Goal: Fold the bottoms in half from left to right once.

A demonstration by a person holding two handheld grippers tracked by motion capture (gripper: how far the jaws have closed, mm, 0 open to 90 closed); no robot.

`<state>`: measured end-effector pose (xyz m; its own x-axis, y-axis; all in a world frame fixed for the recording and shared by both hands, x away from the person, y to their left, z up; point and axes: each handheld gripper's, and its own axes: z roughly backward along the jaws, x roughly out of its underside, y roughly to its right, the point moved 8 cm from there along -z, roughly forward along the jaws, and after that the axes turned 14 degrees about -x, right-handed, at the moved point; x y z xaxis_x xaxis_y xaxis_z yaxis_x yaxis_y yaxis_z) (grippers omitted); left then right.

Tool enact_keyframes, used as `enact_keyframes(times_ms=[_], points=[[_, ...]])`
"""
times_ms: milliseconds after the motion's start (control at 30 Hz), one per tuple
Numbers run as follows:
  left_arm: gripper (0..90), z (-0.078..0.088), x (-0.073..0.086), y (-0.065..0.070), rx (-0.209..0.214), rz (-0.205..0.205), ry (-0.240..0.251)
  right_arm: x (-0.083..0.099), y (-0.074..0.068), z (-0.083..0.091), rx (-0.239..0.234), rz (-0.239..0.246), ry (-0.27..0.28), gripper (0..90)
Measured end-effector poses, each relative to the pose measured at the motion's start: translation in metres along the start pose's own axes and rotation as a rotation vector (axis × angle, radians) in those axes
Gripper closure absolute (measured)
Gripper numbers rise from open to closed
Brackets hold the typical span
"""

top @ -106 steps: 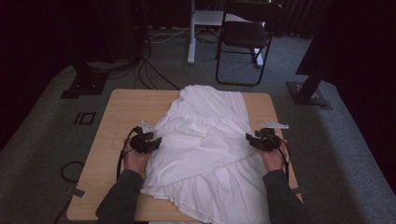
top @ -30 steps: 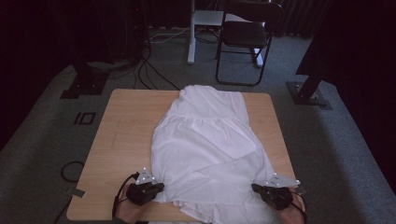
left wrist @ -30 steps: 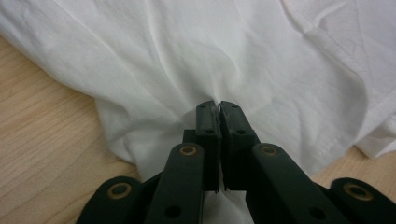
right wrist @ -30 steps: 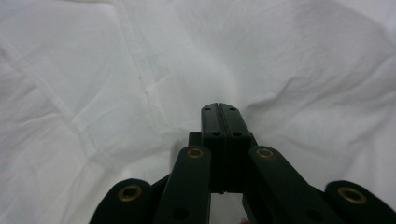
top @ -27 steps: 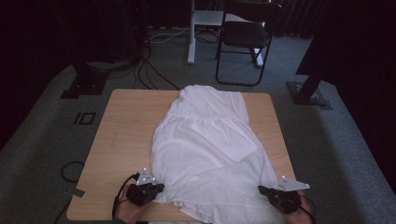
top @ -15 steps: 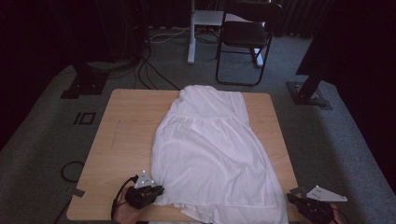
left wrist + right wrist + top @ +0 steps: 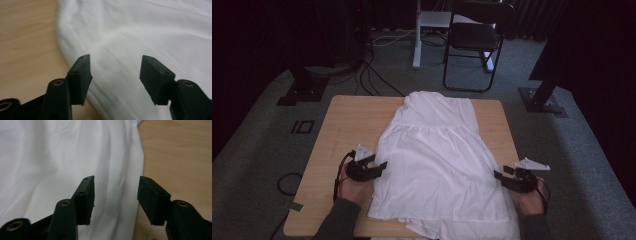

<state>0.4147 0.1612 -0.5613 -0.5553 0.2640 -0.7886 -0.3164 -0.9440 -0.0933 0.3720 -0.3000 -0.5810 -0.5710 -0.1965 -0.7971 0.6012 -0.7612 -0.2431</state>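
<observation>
There is one white dress (image 7: 437,165) on one wooden worktop (image 7: 347,125). There are two grippers: the left gripper (image 7: 379,167) and the right gripper (image 7: 499,176); each has two black jaws. Behind the worktop stands one black folding chair (image 7: 472,40). Two dark stand bases, one left (image 7: 304,90) and one right (image 7: 542,97), are on the carpet.

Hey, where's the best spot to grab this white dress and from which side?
Probably the two side edges of the white dress, each gripper coming in from its own side. It lies flat on the table, and the left gripper and right gripper stand open beside those edges.
</observation>
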Motion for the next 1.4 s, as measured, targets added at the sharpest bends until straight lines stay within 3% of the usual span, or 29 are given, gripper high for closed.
enact_keyframes(times_ms=[33, 133, 200, 267, 333, 400, 467, 533, 633, 733, 833, 933, 1100, 1167, 1200, 1233, 1300, 1400], points=[[40.2, -0.007, -0.004, -0.004, -0.008, 0.011, -0.006, -0.015, 0.012, -0.021, 0.009, -0.011, -0.018, 43.5], [37.9, -0.028, -0.011, -0.010, -0.026, 0.040, -0.040, -0.027, 0.026, -0.043, 0.022, -0.037, -0.040, 43.7], [37.7, -0.041, -0.012, -0.010, -0.011, 0.052, -0.076, -0.034, 0.032, -0.057, -0.007, -0.059, -0.052, 44.9], [39.0, -0.052, -0.010, -0.006, -0.002, 0.030, -0.113, -0.035, 0.033, -0.066, -0.036, -0.077, -0.060, 48.4], [51.2, -0.057, -0.006, -0.002, 0.000, -0.008, -0.146, -0.035, 0.029, -0.074, -0.090, -0.088, -0.072, 63.5], [83.7, -0.055, -0.004, 0.001, 0.009, -0.035, -0.139, -0.035, 0.026, -0.076, -0.085, -0.068, -0.088, 84.9], [89.1, -0.044, -0.006, 0.006, 0.037, -0.036, -0.093, -0.037, 0.020, -0.069, -0.067, -0.036, -0.077, 89.5], [89.2, -0.025, -0.010, 0.008, 0.033, -0.057, -0.039, -0.044, 0.009, -0.051, -0.072, -0.002, -0.017, 89.7], [89.3, -0.004, -0.005, 0.003, 0.017, -0.066, -0.020, -0.044, -0.001, -0.012, -0.024, 0.036, 0.053, 89.8], [89.3, 0.010, 0.011, 0.002, 0.031, -0.076, -0.034, -0.022, 0.000, 0.009, 0.028, 0.027, 0.020, 89.8], [89.3, 0.023, 0.030, 0.008, 0.040, -0.106, -0.048, 0.018, -0.002, 0.018, 0.013, -0.036, -0.023, 89.8], [89.2, 0.036, 0.052, 0.019, 0.067, -0.118, -0.072, 0.051, -0.011, 0.021, 0.024, -0.068, -0.080, 89.8], [89.1, 0.049, 0.079, 0.031, 0.119, -0.098, -0.117, 0.081, -0.029, 0.039, 0.005, -0.136, -0.098, 89.8], [85.9, 0.053, 0.081, 0.036, 0.136, -0.122, -0.103, 0.086, -0.034, 0.042, 0.006, -0.138, -0.116, 89.5], [77.3, 0.053, 0.077, 0.035, 0.130, -0.124, -0.076, 0.086, -0.035, 0.043, 0.000, -0.136, -0.127, 88.9], [67.5, 0.054, 0.074, 0.034, 0.122, -0.118, -0.058, 0.084, -0.035, 0.043, -0.010, -0.130, -0.136, 83.4], [57.0, 0.054, 0.060, 0.026, 0.113, -0.086, -0.023, 0.074, -0.033, 0.041, -0.021, -0.125, -0.119, 62.2], [50.7, 0.046, 0.040, 0.017, 0.098, -0.053, 0.012, 0.038, -0.030, 0.038, -0.054, -0.091, -0.044, 51.5]])
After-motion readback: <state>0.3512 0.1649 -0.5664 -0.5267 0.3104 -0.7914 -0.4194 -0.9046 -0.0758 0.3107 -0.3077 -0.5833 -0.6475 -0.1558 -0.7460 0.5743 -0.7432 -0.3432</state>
